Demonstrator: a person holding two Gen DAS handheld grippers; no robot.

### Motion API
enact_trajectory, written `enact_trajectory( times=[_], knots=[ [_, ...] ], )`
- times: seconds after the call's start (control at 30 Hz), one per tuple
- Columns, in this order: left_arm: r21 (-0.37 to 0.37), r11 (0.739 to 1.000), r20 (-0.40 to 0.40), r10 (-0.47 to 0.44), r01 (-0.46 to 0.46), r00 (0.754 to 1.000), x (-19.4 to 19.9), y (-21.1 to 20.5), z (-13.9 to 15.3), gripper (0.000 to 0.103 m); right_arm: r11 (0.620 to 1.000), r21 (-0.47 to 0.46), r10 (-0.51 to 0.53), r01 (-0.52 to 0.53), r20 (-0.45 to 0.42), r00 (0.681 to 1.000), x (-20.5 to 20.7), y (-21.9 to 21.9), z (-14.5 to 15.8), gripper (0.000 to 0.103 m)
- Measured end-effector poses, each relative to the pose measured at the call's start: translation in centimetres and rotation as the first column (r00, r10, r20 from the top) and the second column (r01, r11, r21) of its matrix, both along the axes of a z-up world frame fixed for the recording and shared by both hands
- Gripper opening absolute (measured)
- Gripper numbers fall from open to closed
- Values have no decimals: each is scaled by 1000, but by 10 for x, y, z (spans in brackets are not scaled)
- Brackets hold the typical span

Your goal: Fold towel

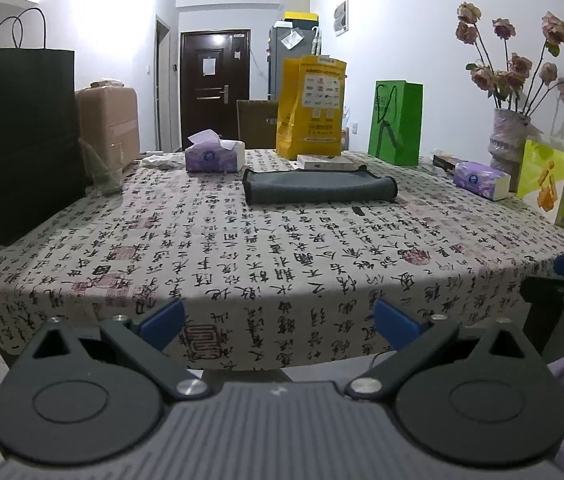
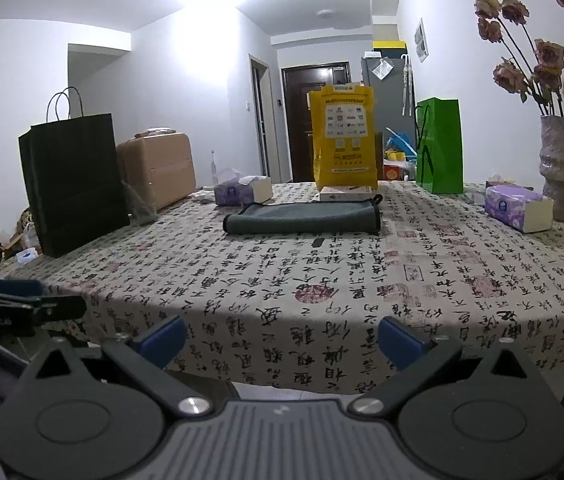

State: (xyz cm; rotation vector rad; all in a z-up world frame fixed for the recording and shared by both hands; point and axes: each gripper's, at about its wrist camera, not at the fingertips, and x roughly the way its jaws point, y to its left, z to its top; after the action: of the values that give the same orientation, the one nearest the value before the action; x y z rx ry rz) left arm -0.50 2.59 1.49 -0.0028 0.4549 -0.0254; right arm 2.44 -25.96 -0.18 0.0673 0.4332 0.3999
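The dark grey cloth towel lies folded into a flat oblong at the far middle of the table, on the pale tablecloth printed with black calligraphy, well apart from both grippers. The left gripper hangs at the near table edge with its blue-tipped fingers spread wide and nothing between them. The right gripper hangs beside it, equally wide and holding nothing.

A purple tissue box behind the towel has a white sheet standing out of its top. A second purple tissue pack lies to the right. A textured grey vase holds dried pink roses. What the black paper bag, yellow bag and green bag hold cannot be seen.
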Motion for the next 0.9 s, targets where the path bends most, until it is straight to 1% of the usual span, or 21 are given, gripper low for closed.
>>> enact_trajectory(
  times=[0.9],
  knots=[
    [8, 1000, 16, -5, 5, 1000, 0, -3, 4, 103, 1000, -3, 3, -3, 13, 1000, 1, -2, 2, 103]
  ],
)
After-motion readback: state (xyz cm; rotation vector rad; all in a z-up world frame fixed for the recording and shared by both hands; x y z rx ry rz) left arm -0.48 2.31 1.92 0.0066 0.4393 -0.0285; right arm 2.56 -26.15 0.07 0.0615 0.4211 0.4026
